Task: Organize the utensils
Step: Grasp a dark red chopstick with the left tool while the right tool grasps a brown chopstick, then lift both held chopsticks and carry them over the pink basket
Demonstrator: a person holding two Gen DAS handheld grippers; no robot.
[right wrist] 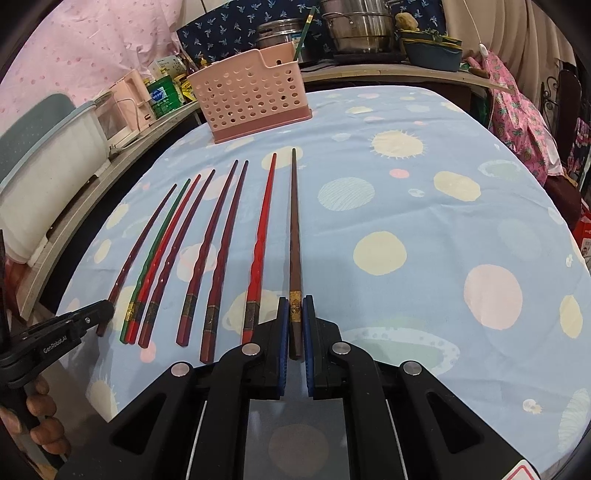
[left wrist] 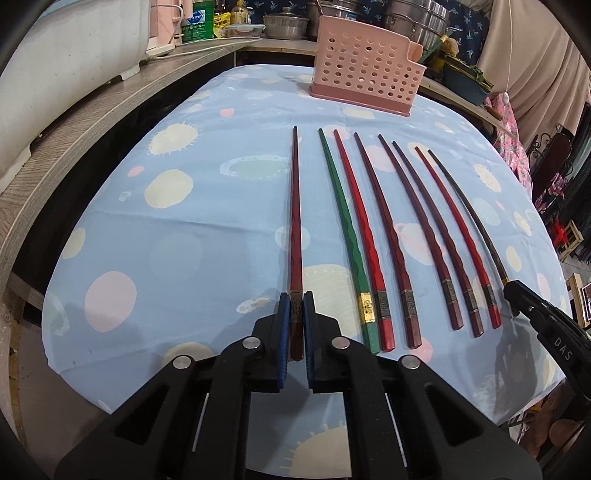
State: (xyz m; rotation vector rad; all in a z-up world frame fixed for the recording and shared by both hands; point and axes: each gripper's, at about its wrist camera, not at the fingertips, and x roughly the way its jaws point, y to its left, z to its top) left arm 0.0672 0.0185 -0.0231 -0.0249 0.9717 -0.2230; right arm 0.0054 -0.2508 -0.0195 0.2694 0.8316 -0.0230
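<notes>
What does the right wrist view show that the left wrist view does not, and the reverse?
Only the right wrist view shows a green chopstick standing in the pink holder, and the fingers of the person's left hand. Only the left wrist view shows the left gripper closed on the leftmost dark red chopstick. Both show the row of chopsticks lying on the blue spotted tablecloth, the holder behind them, and pots beyond.

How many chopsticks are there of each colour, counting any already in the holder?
Dark red chopsticks: 4, one between the fingers of the left tool
Bright red chopsticks: 2
Green chopsticks: 2, one lying on the tablecloth and one standing in the pink holder
Brown chopstick: 1, in the right tool
Total: 9
</notes>
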